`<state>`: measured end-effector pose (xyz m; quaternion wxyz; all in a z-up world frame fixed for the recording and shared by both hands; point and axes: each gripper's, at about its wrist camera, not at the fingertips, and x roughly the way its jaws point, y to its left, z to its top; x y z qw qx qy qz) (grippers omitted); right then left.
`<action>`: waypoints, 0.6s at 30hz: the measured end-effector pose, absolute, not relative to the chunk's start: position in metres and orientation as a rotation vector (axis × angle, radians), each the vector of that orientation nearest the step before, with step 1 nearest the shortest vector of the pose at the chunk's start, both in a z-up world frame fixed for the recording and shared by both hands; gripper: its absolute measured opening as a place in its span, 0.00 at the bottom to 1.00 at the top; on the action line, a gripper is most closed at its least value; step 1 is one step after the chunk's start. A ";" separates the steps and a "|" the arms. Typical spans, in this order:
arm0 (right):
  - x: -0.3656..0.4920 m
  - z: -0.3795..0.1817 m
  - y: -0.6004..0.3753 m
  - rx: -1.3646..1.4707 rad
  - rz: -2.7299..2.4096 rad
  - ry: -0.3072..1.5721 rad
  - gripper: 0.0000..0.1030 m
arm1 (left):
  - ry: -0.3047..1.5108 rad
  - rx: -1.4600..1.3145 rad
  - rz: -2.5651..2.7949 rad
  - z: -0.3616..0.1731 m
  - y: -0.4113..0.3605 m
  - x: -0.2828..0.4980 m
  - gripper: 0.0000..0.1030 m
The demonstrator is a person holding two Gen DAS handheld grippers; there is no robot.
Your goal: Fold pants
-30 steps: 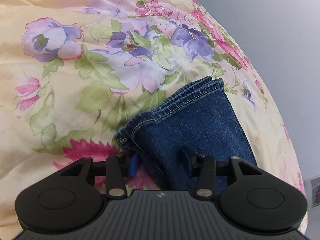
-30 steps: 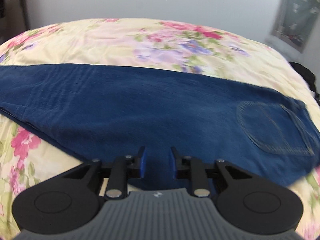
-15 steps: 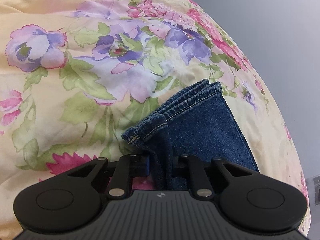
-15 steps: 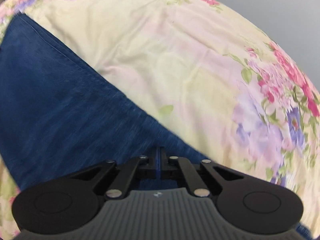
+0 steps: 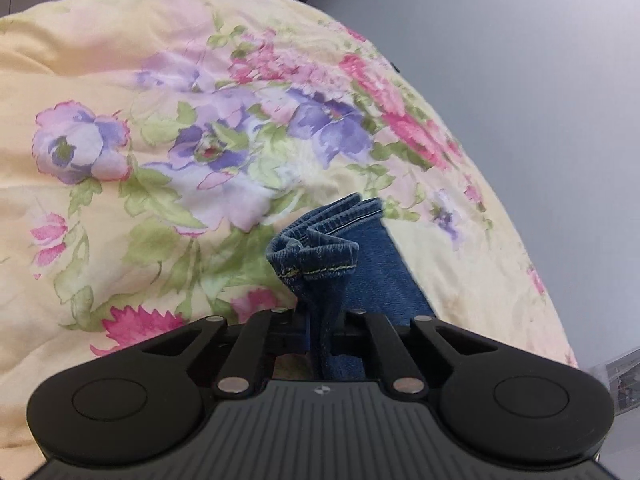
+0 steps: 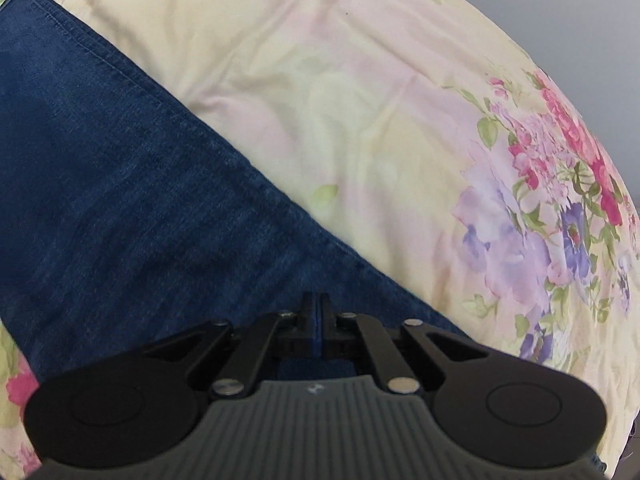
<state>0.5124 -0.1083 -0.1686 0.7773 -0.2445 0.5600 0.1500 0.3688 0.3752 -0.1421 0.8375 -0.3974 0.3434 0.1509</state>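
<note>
The pants [image 5: 320, 264] are pinched at a bunched hem by the left gripper [image 5: 325, 334], fingers closed. Denim [image 6: 120, 200] toward 10 o'clock is clamped by the right gripper [image 6: 318, 320]; its far end is cut off. The bedspread [image 6: 360, 100] lies beneath.

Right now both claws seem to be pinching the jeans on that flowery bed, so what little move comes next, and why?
Probably lift both together and carry the hem end toward the waist. The left gripper is shut on the bunched hem of the jeans, the right gripper on their edge, and most denim lies flat on the floral bedspread.
</note>
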 end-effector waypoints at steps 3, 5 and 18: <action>0.490 -0.154 -0.131 -0.466 0.327 1.240 0.00 | 0.681 -0.801 0.258 -0.104 0.354 0.366 0.05; 0.474 -0.147 -0.149 -0.439 0.320 1.253 0.00 | 0.653 -0.755 0.211 -0.077 0.331 0.365 0.05; 0.352 -0.120 -0.301 -0.244 0.279 1.231 0.00 | 0.497 -0.306 -0.072 0.067 0.058 0.346 0.05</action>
